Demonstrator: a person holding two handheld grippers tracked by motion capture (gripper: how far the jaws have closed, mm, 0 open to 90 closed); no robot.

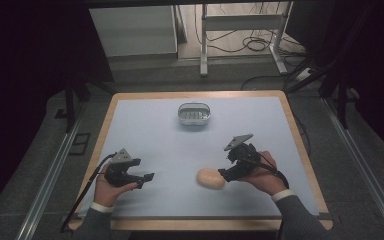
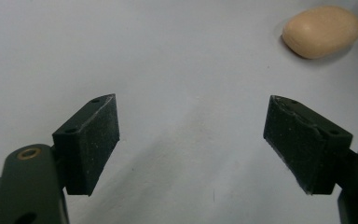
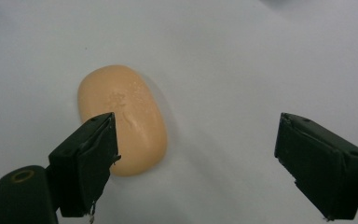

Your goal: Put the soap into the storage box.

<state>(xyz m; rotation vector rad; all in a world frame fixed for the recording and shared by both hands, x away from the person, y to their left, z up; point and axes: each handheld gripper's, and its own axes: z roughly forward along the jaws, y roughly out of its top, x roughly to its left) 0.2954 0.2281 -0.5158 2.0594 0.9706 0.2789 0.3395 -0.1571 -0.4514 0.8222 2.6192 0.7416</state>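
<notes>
An oval peach-coloured bar of soap (image 1: 211, 178) lies flat on the pale blue mat, near the front centre. My right gripper (image 1: 226, 175) sits just right of it, jaws spread wide; in the right gripper view the soap (image 3: 123, 119) lies partly behind the left jaw, not between the two, and my right gripper (image 3: 196, 156) is open. My left gripper (image 1: 149, 179) rests low at the front left, pointing right, open over bare mat (image 2: 191, 140). The soap (image 2: 322, 31) shows far off in the left gripper view's upper right. A white soap dish (image 1: 194, 113) stands at the back centre.
The blue mat (image 1: 155, 130) covers a wooden table whose rim (image 1: 300, 145) runs close to the right hand. Beyond the table are a metal frame with loose cables (image 1: 250, 42) and dark stands at both sides.
</notes>
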